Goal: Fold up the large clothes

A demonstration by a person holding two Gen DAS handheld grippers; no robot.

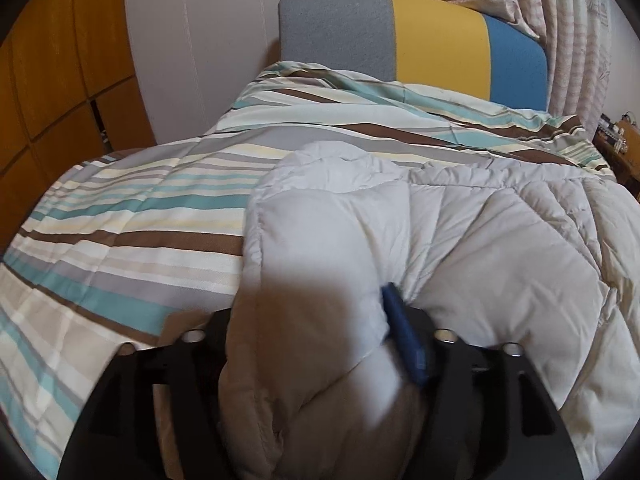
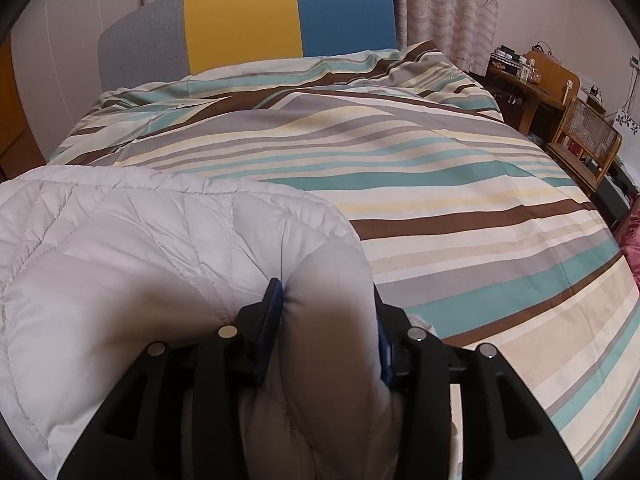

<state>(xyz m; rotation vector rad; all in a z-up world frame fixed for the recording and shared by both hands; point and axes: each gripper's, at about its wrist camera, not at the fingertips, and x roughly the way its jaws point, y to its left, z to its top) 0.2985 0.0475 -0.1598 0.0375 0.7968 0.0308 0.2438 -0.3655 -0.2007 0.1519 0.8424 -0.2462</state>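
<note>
Your left gripper (image 1: 320,344) and right gripper (image 2: 326,320) each straddle a puffy fold of quilt (image 1: 480,248) on the bed (image 2: 460,184); whether the fingers clamp it, cannot tell.

A bed (image 2: 500,240) under a striped cover carries a pale quilted padded garment (image 2: 120,240), bunched at its near edge, before a grey-yellow-blue headboard (image 2: 240,20).
</note>
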